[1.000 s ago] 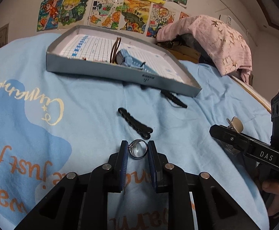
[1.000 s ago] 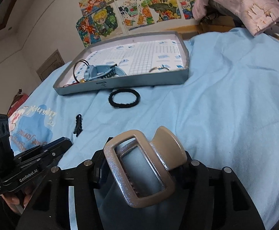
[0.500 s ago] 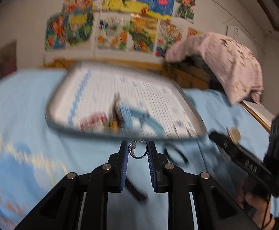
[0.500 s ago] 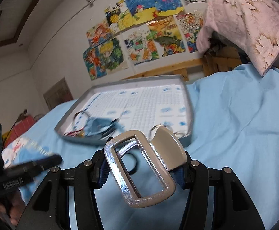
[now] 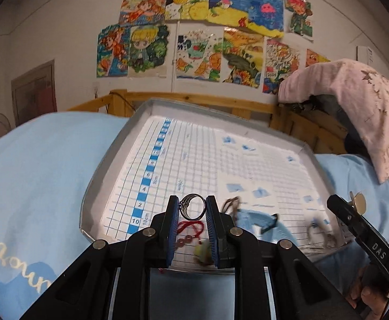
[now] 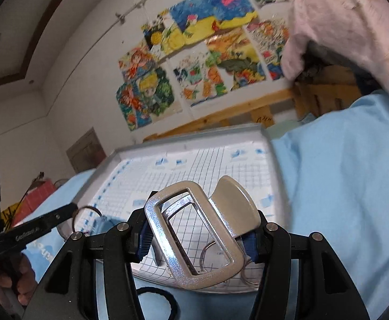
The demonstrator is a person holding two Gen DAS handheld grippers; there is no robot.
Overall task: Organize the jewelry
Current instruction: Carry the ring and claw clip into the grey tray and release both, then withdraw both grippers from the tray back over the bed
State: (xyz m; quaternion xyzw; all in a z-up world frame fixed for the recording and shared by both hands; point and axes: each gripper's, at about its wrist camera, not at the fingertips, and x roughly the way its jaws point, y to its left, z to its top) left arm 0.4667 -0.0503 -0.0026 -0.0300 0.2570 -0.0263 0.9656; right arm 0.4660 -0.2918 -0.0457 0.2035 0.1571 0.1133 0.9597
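My left gripper (image 5: 193, 209) is shut on a silver ring (image 5: 192, 210) and holds it over the near edge of the grey tray (image 5: 106, 157) with a grid-printed liner. My right gripper (image 6: 198, 236) is shut on a large silver and beige hair claw clip (image 6: 194, 229), held over the tray's near right corner (image 6: 274, 186). In the tray lie a red cord bracelet (image 5: 191, 228), a blue hair clip (image 5: 258, 217), a dark hair tie (image 5: 230, 204) and metal rings (image 6: 210, 252). Each gripper shows in the other's view, the right one (image 5: 354, 210) and the left one (image 6: 69, 210).
The tray sits on a light blue bedsheet (image 5: 34, 160). A black hair tie (image 6: 154, 304) lies on the sheet just in front of the tray. A pink cloth (image 5: 354, 106) hangs over a wooden frame at the right. Drawings cover the wall behind.
Both grippers have risen from the bedsheet and moved forward to hover over the tray, each still holding its item. The black clips on the sheet have dropped out of the left view.
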